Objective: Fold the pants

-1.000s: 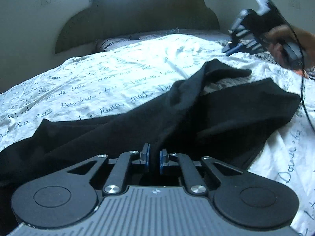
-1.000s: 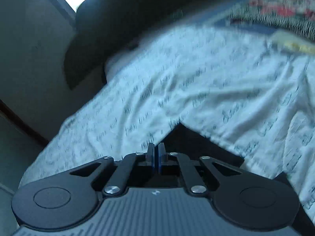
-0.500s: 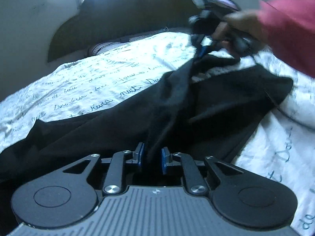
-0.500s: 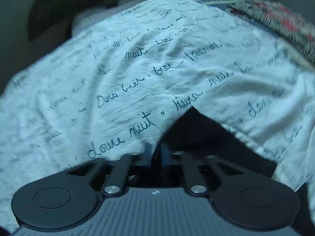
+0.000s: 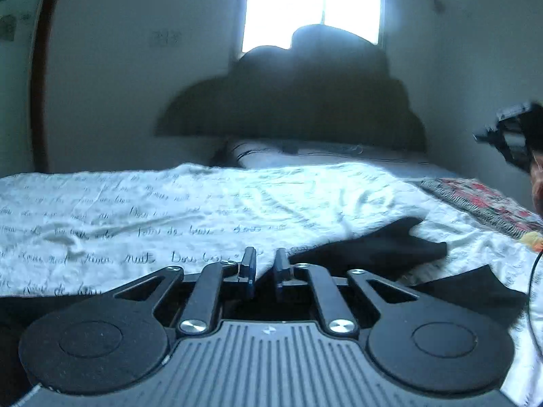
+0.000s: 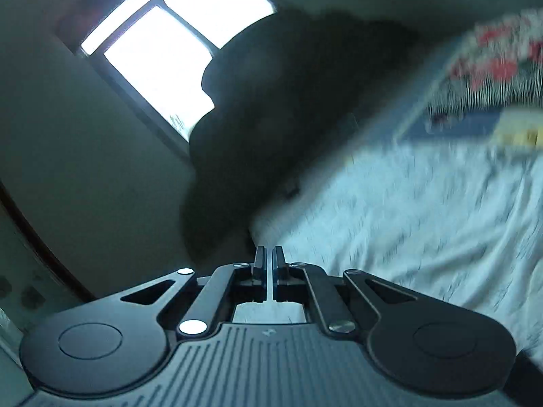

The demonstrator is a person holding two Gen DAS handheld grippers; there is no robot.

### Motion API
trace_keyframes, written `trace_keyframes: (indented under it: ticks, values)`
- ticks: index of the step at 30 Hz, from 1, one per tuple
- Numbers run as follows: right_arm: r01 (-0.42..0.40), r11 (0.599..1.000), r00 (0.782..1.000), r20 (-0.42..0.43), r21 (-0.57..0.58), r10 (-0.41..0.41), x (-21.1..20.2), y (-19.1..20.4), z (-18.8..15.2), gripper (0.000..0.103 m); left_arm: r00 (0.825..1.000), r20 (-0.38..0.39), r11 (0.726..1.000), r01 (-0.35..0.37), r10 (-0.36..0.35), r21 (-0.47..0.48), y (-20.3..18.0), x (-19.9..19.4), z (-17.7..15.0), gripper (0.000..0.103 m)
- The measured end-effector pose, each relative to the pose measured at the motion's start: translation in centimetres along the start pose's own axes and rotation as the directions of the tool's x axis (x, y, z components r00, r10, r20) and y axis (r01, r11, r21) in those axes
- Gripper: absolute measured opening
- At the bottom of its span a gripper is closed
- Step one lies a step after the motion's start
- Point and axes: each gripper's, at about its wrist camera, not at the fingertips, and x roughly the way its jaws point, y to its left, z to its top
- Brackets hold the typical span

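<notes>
My left gripper (image 5: 266, 266) sits at 6 o'clock in its own view. It has just been closing and is nearly shut now. There is nothing in it. I can see the white bed sheet (image 5: 135, 224) with writing on it through the small gap.

The black pants (image 5: 373, 254) lie on the bed at about 4 o'clock, to the right of my left gripper. They look bumpy, not flat. One black flap pokes up and another part lies apart near the bottom right.

At 3 o'clock in that view my right gripper (image 5: 509, 135) is up in the air, well away from the pants. In its own view the right gripper (image 6: 268, 261) is closed tight and empty. That picture is blurry, and the pants do not show in it.

So I think no fold is being held right now.

Here is what could go wrong. The pants are lumpy, so I might pinch just one layer, and the fold would come out crooked. I might also pinch the bed sheet with the pants, because they touch. The thin black cord (image 5: 530, 291) at 4 o'clock hangs near the pants and could catch on them.
</notes>
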Motion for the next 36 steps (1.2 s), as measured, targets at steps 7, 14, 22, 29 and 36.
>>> trace_keyframes:
  ticks: [7,14,22,29,36]
  values:
    - [0.183,0.982,0.94,-0.299,0.039,-0.164,0.1,-7.0,-3.2,0.011,0.959,-0.252,0.979,0.163,-0.129,0.121,-2.9,1.0,-5.5,0.014]
    - [0.174,0.88,0.847,-0.389,-0.442,-0.363,13.0,1.8,-7.5,0.086,0.962,-0.234,0.978,0.169,-0.138,0.121,-2.3,0.7,-5.4,0.028]
    - [0.316,0.75,0.692,-0.4,-0.581,-0.601,22.8,-0.3,-12.7,0.066,0.973,-0.197,0.988,0.135,-0.116,0.081,-0.7,-0.2,-4.3,0.049]
    - [0.176,0.905,0.923,-0.253,-0.386,-0.288,9.9,-1.3,-7.1,0.005,0.977,-0.187,0.991,0.119,-0.107,0.053,0.2,-0.7,-4.5,0.05]
    - [0.394,0.877,0.856,-0.238,-0.273,-0.459,-3.4,-9.4,-4.4,0.035,0.967,-0.2,0.983,0.174,-0.16,0.055,-0.4,-2.0,-5.0,0.065]
